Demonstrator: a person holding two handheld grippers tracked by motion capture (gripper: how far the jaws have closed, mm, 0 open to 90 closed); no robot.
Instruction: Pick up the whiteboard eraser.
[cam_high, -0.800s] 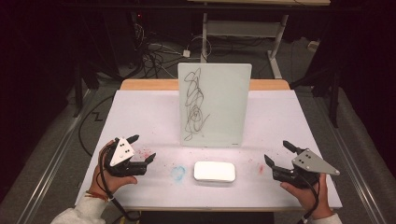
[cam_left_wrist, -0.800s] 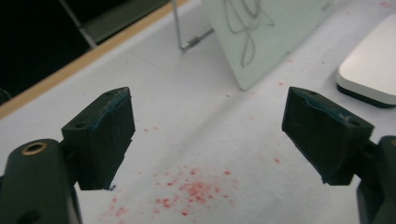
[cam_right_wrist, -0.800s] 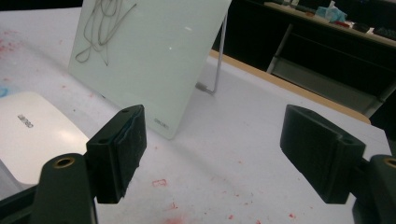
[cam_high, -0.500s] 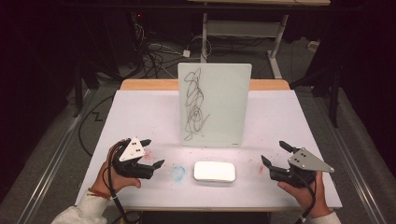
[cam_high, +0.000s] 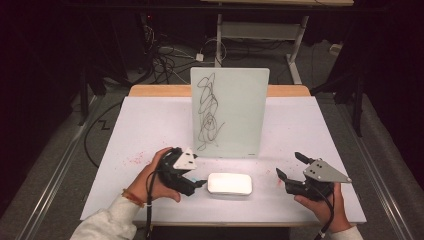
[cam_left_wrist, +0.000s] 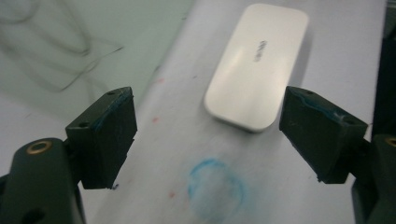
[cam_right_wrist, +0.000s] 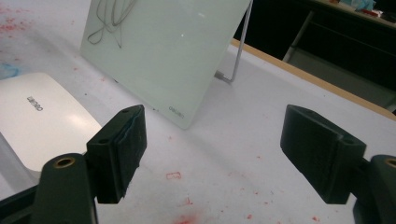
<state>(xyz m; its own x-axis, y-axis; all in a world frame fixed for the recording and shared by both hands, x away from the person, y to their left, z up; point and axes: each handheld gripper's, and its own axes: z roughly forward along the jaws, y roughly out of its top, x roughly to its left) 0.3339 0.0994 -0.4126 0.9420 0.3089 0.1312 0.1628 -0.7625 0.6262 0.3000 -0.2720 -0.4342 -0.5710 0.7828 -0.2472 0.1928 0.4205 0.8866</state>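
The left gripper (cam_high: 200, 183) stood with its jaws spread wide, holding nothing, low over the table (cam_high: 150, 130) and pointed at the white whiteboard eraser (cam_high: 229, 183), which lay flat just ahead of its tips, near but apparently not yet touching. In the left gripper view the eraser (cam_left_wrist: 258, 65) sat ahead and a little toward the right jaw, its long axis running away from the camera, so the near end was not yet between the pads. Directly under that gripper lay a faint blue smudge (cam_left_wrist: 216, 189) on the table, and beyond the left jaw leaned the scribbled glass whiteboard (cam_left_wrist: 70, 42), propped upright behind the eraser. To take the eraser well, I judged that the gripper should slide forward and slightly toward its right jaw until both pads flanked the long sides, staying low so the pads met the edges squarely, then close gently, since the smooth rounded shell could squirt out. The right gripper (cam_high: 290, 172), also spread and empty, rested well apart on the eraser's far side, with the whiteboard (cam_right_wrist: 163, 51) ahead of it.
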